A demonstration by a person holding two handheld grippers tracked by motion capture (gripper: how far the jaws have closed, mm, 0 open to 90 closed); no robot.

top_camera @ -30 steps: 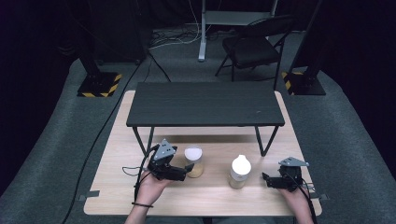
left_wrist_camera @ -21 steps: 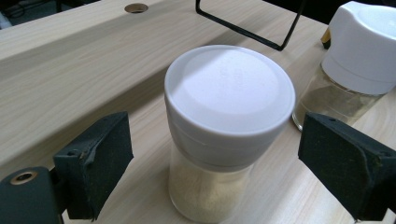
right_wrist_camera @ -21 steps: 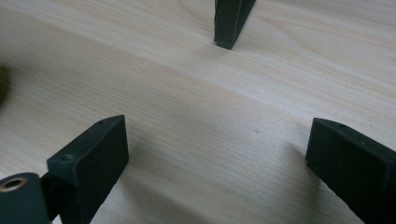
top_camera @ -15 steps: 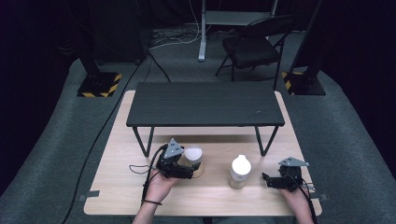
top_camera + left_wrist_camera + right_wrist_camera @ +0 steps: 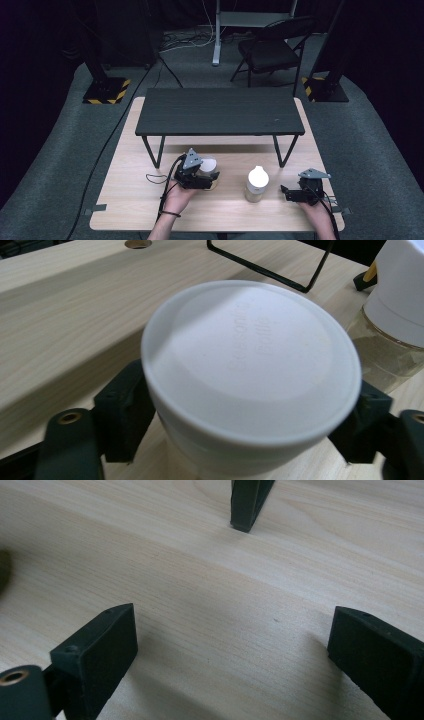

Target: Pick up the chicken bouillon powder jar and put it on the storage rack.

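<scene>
Two white-capped jars: one by the left hand (image 5: 207,167), one at centre right (image 5: 257,183). Two grippers: left gripper (image 5: 212,177), right gripper (image 5: 284,192). One wooden table (image 5: 125,200). One black low bench (image 5: 220,111) standing on it. One folding chair (image 5: 272,47) behind. Two yellow-and-black striped stand bases (image 5: 106,91), (image 5: 324,89) on the floor.

Jaws spread, bare wooden table (image 5: 210,595), black leg (image 5: 248,502)

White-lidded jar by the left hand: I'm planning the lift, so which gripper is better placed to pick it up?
Left. The left gripper has just been closing and its jaws flank the jar. The right gripper sits open over bare table.
</scene>
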